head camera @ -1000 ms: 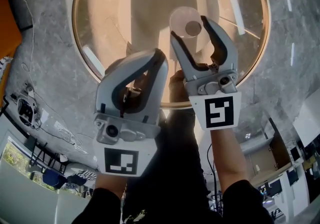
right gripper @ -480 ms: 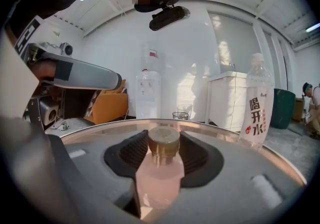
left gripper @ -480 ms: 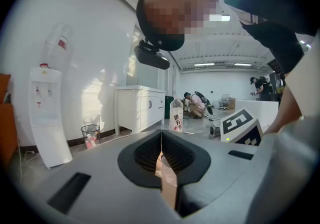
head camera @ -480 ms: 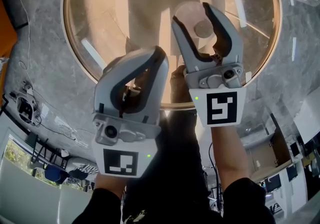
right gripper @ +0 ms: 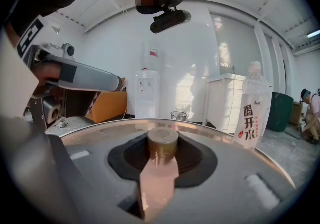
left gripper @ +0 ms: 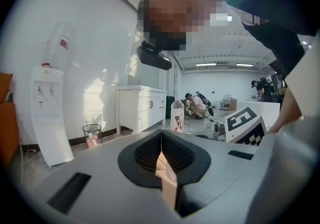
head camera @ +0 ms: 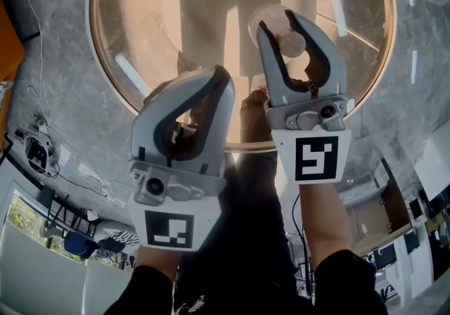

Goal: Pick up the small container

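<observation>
Our right gripper [head camera: 280, 24], jaws just closing tight on the small container [right gripper: 162, 144], contents unclear; our left gripper [head camera: 222, 76] clenched, empty.

My left gripper [left gripper: 161, 140] has its jaws pressed together, nothing between them. Past them stand a water bottle [left gripper: 177, 116], a white cabinet [left gripper: 141, 109], a waste bin [left gripper: 92, 134] and a water dispenser [left gripper: 48, 113]; a marker cube [left gripper: 245, 125] shows at right

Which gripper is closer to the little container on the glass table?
Right. The right gripper has the small container between its jaws, which have just been closing on it. The left gripper is shut, back nearer the person.
</observation>
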Demonstrator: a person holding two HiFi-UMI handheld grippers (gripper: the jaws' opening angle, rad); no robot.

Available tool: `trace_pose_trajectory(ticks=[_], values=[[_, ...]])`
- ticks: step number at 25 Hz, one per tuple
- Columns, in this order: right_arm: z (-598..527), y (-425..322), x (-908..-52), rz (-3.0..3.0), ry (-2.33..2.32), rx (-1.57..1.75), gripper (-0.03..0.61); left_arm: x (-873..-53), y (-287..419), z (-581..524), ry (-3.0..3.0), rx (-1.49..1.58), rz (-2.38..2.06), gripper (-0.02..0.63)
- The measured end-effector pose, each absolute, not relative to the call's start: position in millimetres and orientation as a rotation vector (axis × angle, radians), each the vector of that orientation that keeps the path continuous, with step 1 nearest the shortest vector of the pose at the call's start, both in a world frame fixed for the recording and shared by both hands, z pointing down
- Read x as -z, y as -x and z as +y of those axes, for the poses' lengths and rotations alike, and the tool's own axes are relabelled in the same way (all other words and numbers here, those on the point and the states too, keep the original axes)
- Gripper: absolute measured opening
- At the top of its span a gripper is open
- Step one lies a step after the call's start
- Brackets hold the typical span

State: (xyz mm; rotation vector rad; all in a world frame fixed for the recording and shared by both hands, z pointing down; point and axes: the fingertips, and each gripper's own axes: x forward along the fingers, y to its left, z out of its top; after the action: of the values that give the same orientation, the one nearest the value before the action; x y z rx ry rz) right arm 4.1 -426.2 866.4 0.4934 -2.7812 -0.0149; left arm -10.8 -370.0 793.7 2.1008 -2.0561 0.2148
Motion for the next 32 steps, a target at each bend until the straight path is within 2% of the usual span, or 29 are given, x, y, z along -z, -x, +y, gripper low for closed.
trace_pose_trajectory(ticks=[5,20,32], values=[[-426.5,-6.9,-838.3,-2.787,-0.488,0.013,0.115,-768.5,13.7,-371.5,-2.102,-0.209,-2.085,0.014],[-441.2,-28.0,-644.1,-2.822,-0.562,-0.020,0.114,-590.3,-2.0,-390.2,-2.147,-0.213,-2.154,0.013],[-431.7,-32.5,-531.4,-2.853,-0.576,-0.018,0.114,-491.0,-6.7,-391.3,-2.162,-0.210,-2.189,0.013]])
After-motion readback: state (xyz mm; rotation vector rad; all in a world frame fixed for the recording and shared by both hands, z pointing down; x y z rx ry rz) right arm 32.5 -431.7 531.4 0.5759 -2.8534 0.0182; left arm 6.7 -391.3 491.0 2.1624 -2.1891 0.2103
